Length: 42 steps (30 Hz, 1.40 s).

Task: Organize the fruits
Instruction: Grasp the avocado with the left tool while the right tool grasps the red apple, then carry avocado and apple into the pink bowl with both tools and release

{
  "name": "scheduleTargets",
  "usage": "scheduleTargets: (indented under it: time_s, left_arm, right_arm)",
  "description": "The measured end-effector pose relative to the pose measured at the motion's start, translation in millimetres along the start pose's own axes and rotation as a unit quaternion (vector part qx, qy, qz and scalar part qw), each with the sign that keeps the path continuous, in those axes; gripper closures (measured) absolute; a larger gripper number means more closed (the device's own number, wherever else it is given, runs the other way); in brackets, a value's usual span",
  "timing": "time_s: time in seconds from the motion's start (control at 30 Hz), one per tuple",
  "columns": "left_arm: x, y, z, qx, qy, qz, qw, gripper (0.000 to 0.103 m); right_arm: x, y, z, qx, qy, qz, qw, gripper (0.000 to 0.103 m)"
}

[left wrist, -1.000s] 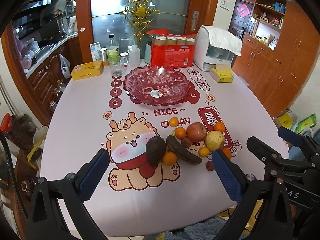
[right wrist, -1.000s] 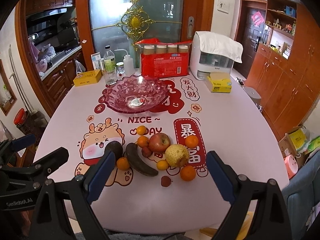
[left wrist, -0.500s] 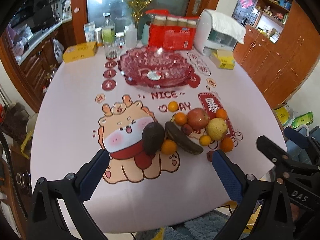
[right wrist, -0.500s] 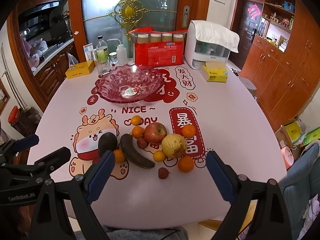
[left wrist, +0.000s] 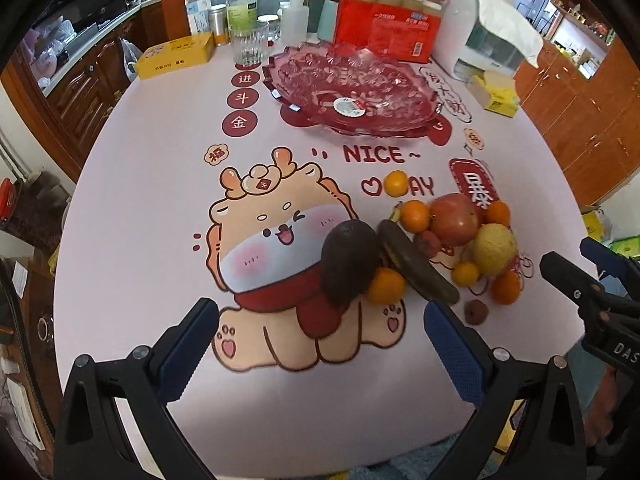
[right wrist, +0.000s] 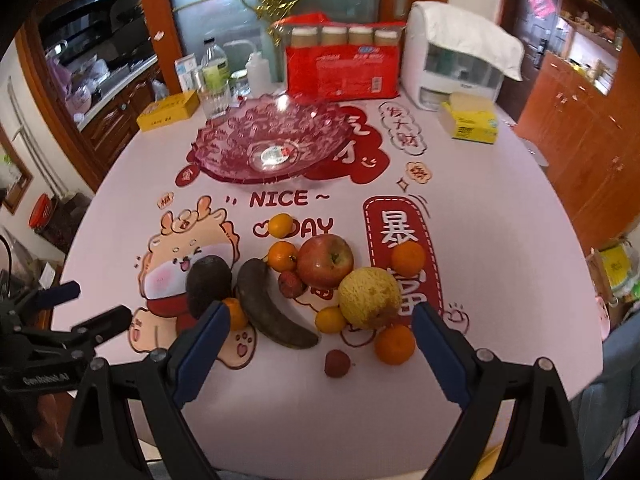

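Observation:
A pile of fruit lies on the printed tablecloth: a dark avocado (left wrist: 347, 264) (right wrist: 208, 285), a blackened banana (left wrist: 416, 268) (right wrist: 272, 310), a red apple (left wrist: 456, 219) (right wrist: 325, 261), a yellow pear (left wrist: 494, 249) (right wrist: 370, 298), several small oranges (right wrist: 394, 344) and two lychees (right wrist: 337, 363). An empty pink glass fruit bowl (left wrist: 352, 88) (right wrist: 272, 142) stands behind them. My left gripper (left wrist: 320, 344) is open and empty, just in front of the avocado. My right gripper (right wrist: 320, 350) is open and empty, just before the fruit pile.
Along the far edge stand a yellow box (left wrist: 176, 56), a glass (left wrist: 249, 44), bottles (left wrist: 241, 4), a red pack of jars (right wrist: 342, 68), a white appliance (right wrist: 460, 56) and a yellow tissue pack (right wrist: 472, 120). Wooden cabinets (right wrist: 592, 136) stand to the right.
Both grippers have moved forward and down toward the fruit pile, so the fruit looks larger and nearer. Both stay open. Nothing on the table has moved.

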State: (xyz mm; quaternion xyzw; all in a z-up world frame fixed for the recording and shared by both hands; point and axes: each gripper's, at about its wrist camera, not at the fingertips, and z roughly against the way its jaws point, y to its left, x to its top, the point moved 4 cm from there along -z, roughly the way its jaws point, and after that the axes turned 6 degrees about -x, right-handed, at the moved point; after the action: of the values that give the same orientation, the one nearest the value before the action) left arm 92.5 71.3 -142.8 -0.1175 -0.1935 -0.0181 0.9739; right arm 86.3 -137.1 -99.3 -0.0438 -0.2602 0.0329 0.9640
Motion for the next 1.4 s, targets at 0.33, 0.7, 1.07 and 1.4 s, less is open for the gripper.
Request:
scheduleTargets:
  time_s: [0.33,0.7,1.07,1.4]
  left_arm:
    - [21,0,-67,-0.014,0.041,0.022,0.9988,0.007]
    - [29,-4,-116,-0.033,0.092,0.045,0.9942,0.020]
    - [29,1,-141,-0.062,0.116,0.072,0.9887,0.036]
    - [28,-4,-147,-0.071,0.116,0.070,0.9882,0.045]
  right_arm:
    - [21,-11,-81,0.020,0.050,0.067,0.996,0.019]
    - [34,-9,-144,0.083,0.104,0.114,0.984,0.023]
    - [37,8,-168,0.137,0.137,0.143,0.971,0.026]
    - [33,13,-172,0.153,0.139,0.140,0.968,0.036]
